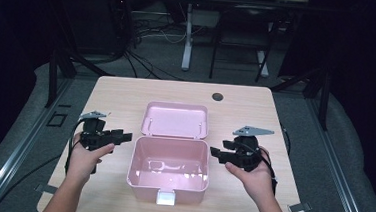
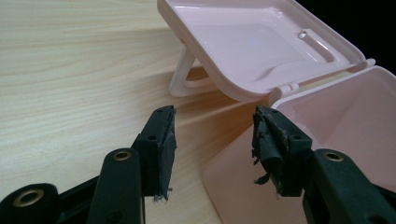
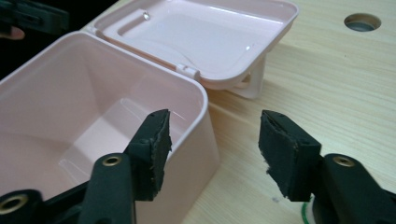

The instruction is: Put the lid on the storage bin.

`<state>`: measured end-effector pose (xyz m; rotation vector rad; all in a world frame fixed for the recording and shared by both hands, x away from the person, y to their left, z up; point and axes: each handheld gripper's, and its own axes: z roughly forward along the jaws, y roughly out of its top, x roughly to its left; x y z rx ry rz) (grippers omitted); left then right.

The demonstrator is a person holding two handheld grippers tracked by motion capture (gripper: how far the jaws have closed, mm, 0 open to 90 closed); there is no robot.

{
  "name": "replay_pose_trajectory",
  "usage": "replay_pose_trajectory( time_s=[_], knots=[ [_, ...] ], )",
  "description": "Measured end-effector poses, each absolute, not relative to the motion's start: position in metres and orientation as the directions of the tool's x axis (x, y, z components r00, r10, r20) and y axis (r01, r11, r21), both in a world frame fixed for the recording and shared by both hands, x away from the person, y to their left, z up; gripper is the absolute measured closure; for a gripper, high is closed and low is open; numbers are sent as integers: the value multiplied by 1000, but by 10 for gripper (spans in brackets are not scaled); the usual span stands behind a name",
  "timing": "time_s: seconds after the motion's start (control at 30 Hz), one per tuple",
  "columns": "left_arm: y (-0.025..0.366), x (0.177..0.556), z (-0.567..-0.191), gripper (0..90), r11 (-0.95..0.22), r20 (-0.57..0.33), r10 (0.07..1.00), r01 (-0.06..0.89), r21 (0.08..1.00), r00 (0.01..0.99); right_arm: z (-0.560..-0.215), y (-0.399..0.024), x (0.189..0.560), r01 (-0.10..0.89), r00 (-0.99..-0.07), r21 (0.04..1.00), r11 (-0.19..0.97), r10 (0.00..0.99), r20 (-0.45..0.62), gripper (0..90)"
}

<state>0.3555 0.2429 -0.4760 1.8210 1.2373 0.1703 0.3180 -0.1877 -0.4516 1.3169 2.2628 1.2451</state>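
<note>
Both the left gripper (image 1: 123,137) and the right gripper (image 1: 218,153), jaws wide and empty, flanked the open pink box (image 1: 168,171) near the table's (image 1: 117,88) front edge; seemingly light, rigid, slick plastic, best gripped by a wall rim, its lid (image 1: 175,119) lying behind.

Box (image 1: 169,170) mid-table (image 1: 122,89) — lid (image 1: 176,119) flung back behind it, left gripper (image 1: 123,136) and right gripper (image 1: 216,153) flanking.

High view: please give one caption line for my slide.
Two open grippers flank an open, empty pink box on a wooden table.
</note>
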Motion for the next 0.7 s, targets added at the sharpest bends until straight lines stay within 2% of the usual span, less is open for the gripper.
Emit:
replay_pose_trajectory(
  time_s=[0.33, 0.5, 0.6, 0.7],
  knots=[
    [242, 350, -474, 453, -149, -316, 786, 660, 737, 531, -454, -193, 337, 648, -554, 688, 327, 823, 130, 374],
    [241, 346, -471, 447, -180, -266, 806, 647, 741, 529, -455, -192, 343, 667, -551, 645, 375, 830, 88, 374],
    [242, 344, -470, 447, -175, -270, 805, 647, 743, 528, -456, -194, 346, 680, -543, 621, 390, 837, 70, 377],
    [243, 343, -470, 447, -170, -266, 811, 646, 744, 520, -455, -199, 349, 697, -527, 604, 387, 847, 66, 417]
  ],
)
